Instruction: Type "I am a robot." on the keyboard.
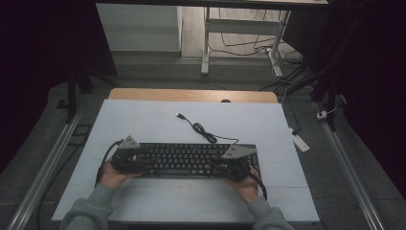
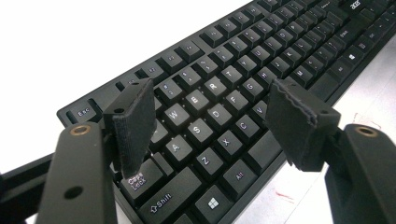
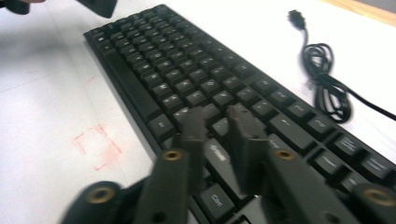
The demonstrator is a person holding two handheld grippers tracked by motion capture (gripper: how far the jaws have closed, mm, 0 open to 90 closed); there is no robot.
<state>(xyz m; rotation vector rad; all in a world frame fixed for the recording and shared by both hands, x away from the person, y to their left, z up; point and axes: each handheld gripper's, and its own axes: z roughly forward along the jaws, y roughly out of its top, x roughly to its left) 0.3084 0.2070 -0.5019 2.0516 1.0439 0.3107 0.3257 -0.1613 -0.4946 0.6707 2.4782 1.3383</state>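
A white surface carries a black keyboard near its front edge, loose cable trailing behind. The keyboard looks stiff and light (best held by its ends). Left gripper spread wide over the keys; right gripper nearly clenched, holding nothing.

My left gripper has its bodies cut off below, and the keyboard beyond it runs off the top right. My right gripper is blurred, hiding keys beneath; the cable beyond it leaves the right edge.
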